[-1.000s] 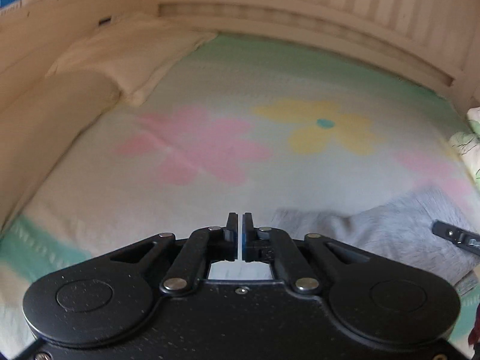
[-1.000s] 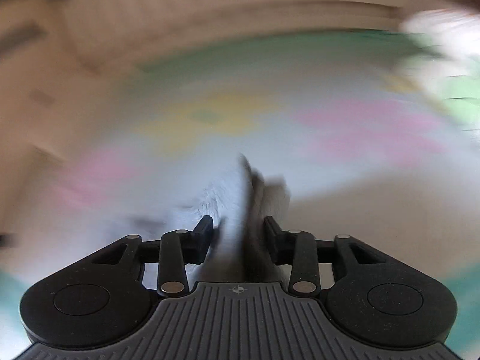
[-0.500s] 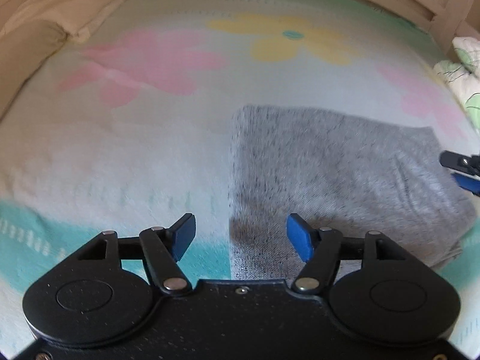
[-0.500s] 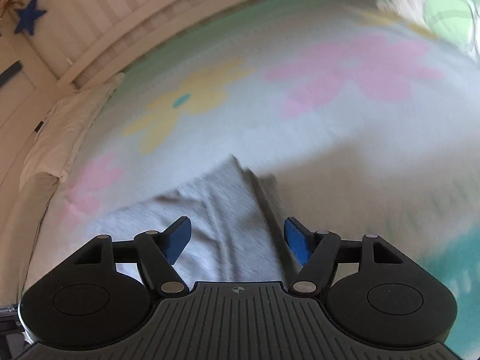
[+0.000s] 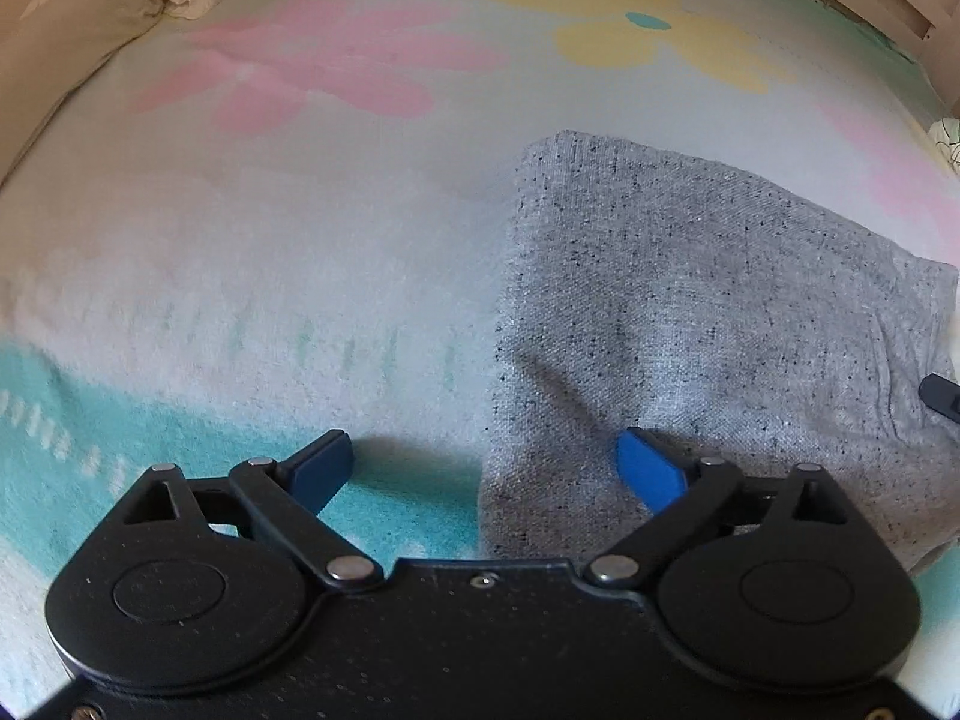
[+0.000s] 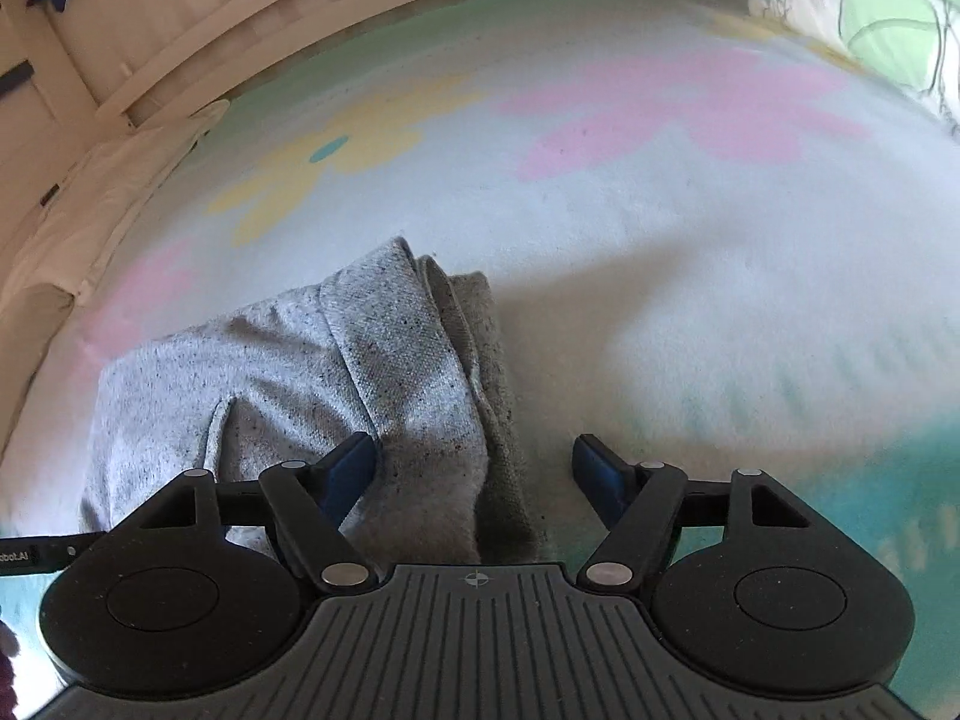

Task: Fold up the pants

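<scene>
- Grey speckled knit: the pants (image 5: pixel 690 312) lay folded on the bed (image 5: pixel 288 276), soft and light by the look.
- Left tongs (image 5: pixel 486 465) and right tongs (image 6: pixel 474 465) stood wide, empty.
- Best hold: the stacked layered edge (image 6: pixel 474 348), pinching all plies together.

Both wrist views look closely down on the pants (image 5: pixel 690 324).

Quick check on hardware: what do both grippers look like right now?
Left gripper: smooth speckled black body, round pivot housings, silver rivets, blue finger pads. Right gripper: same black linkage and blue pads, but a grey ribbed body with a small crosshair mark.
</scene>
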A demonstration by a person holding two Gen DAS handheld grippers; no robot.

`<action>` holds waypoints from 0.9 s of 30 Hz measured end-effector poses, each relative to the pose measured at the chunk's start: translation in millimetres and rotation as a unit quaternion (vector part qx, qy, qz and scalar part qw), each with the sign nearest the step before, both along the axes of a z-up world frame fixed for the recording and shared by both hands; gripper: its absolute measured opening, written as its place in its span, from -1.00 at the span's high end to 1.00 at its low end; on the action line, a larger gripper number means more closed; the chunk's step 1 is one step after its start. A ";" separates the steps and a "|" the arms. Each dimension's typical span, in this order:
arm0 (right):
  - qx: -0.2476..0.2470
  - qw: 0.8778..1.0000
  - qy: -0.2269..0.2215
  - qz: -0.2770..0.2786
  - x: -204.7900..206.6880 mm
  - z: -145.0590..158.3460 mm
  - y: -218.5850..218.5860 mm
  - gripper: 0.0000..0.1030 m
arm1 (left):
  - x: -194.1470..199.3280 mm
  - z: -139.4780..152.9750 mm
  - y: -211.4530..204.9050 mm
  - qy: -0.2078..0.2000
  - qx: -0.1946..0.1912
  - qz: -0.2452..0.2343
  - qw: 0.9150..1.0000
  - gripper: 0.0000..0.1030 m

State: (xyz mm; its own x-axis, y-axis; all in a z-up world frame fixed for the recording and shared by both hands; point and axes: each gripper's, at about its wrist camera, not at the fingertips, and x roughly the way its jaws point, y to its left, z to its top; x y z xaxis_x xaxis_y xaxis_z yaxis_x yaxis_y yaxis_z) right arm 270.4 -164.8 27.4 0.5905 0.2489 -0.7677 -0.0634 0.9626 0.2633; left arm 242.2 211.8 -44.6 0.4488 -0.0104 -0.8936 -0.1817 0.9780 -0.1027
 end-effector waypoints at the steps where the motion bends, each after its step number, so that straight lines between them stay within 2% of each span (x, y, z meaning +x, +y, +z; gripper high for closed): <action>1: -0.013 1.000 -0.012 0.002 -3.9 7.0 3.0 -0.37 | 0.0 1.2 -0.7 -0.001 0.003 0.000 1.000 -0.84; 3: -0.028 0.999 -0.038 0.007 -13.6 23.5 8.0 -0.37 | -6.9 9.8 -2.3 -0.004 0.008 -0.002 1.000 -0.67; 7: -0.039 0.995 -0.082 0.033 -38.3 60.5 18.9 -0.39 | -25.7 33.1 -7.3 -0.021 0.010 -0.007 1.000 -0.65; 12: -0.074 0.987 -0.127 0.060 -73.7 104.0 34.8 -0.40 | -55.5 71.1 -18.6 -0.064 0.012 -0.013 0.998 -0.65; 17: -0.088 0.985 -0.117 0.088 -106.7 120.8 47.9 -0.40 | -94.0 104.6 -24.8 -0.103 0.030 0.003 0.994 -0.65; 23: -0.121 0.985 -0.097 0.081 -139.9 116.8 64.4 -0.40 | -115.8 99.5 -34.6 -0.101 0.039 0.018 0.994 -0.65; 27: -0.106 0.986 -0.095 0.087 -159.1 112.0 67.4 -0.39 | -140.7 101.2 -42.4 -0.110 0.060 0.017 0.992 -0.65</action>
